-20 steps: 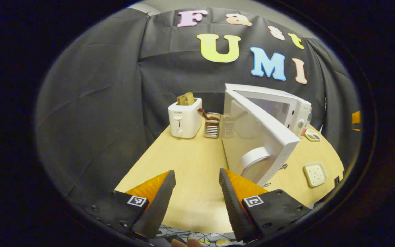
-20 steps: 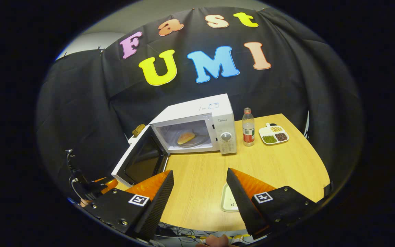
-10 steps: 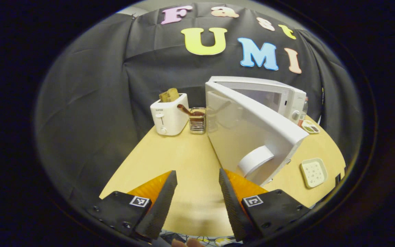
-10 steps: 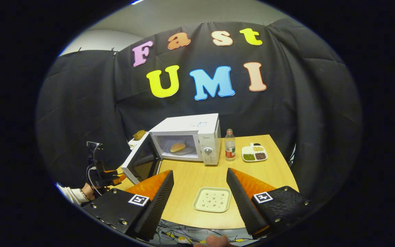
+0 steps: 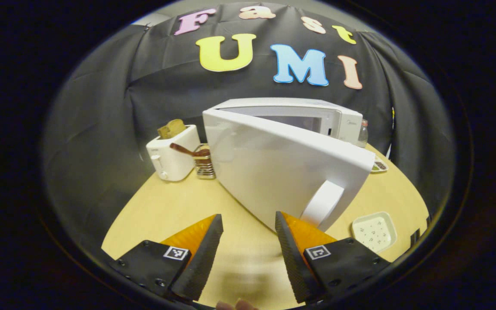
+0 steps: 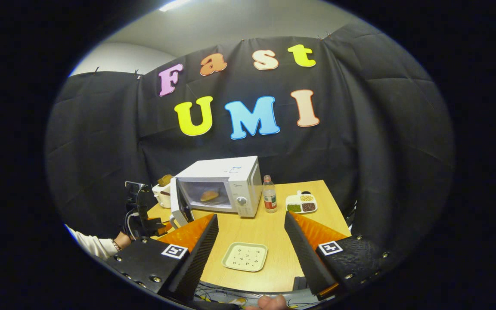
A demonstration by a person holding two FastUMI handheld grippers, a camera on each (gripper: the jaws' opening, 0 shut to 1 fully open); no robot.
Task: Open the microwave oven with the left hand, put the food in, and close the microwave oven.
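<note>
The white microwave oven [image 6: 230, 183] stands at the back of the wooden table [image 6: 274, 232] with its door [image 5: 282, 168] swung partly open. A bun [image 6: 209, 196] lies on the turntable inside. In the left gripper view the door's outer face and its white handle [image 5: 322, 202] loom close, just beyond my left gripper [image 5: 247, 239], which is open and holds nothing. The right gripper view also catches that left gripper [image 6: 144, 217], held by a sleeved hand beside the door. My right gripper [image 6: 251, 241] hangs open over the table's near edge, above an empty square plate [image 6: 245, 256].
A white toaster [image 5: 171, 150] with toast and a wire rack [image 5: 204, 165] holding a spoon stand left of the microwave. A bottle [image 6: 268, 193] and a divided dish of beans [image 6: 301, 203] sit to its right. Cables lie below the table's front edge.
My left gripper has moved in toward the door, which has swung further shut. My right gripper has drawn back and up from the microwave; the empty plate came into its view.
</note>
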